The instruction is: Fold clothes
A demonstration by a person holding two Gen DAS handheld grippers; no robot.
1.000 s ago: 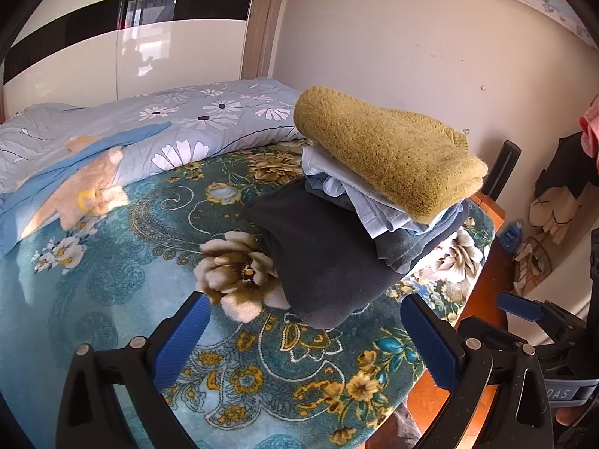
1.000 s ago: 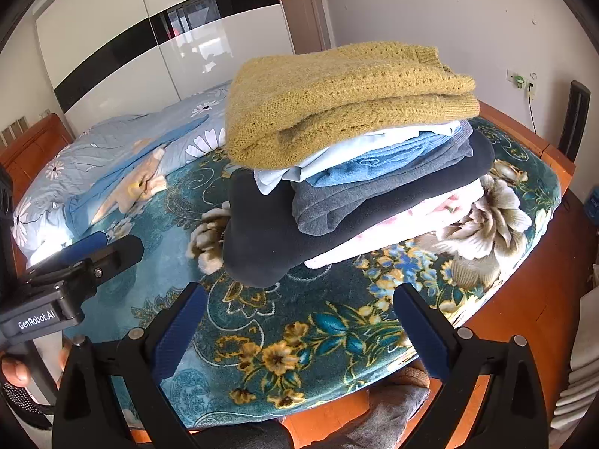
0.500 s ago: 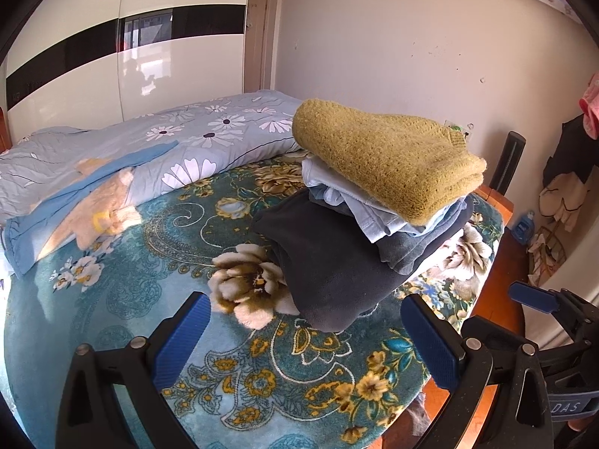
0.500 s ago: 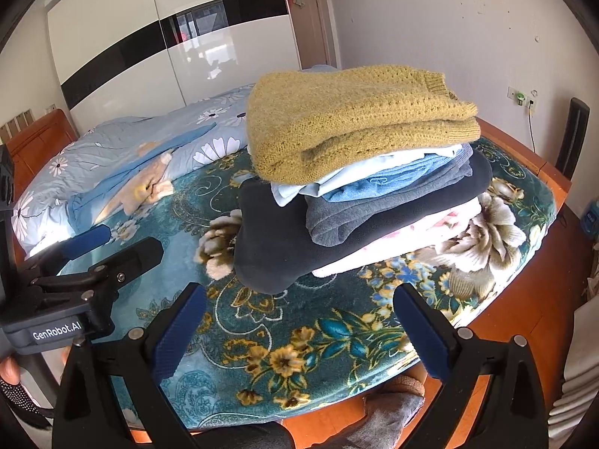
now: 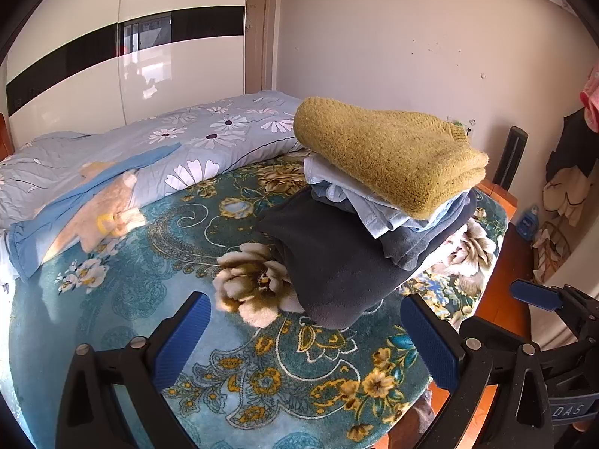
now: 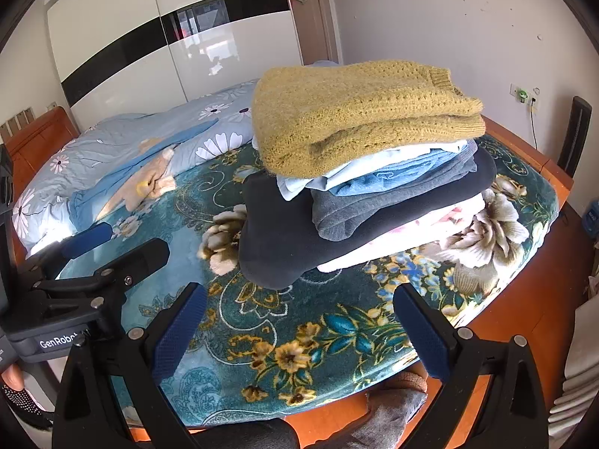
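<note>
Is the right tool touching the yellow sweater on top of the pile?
Apart. In the right wrist view the right tool is open over bare blanket, well short of the pile, and the yellow sweater lies untouched on top.

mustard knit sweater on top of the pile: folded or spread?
Folded. The mustard-yellow knit sweater lies as a compact doubled-over bundle, layered edges showing at its right end, on the stack of folded clothes.
</note>
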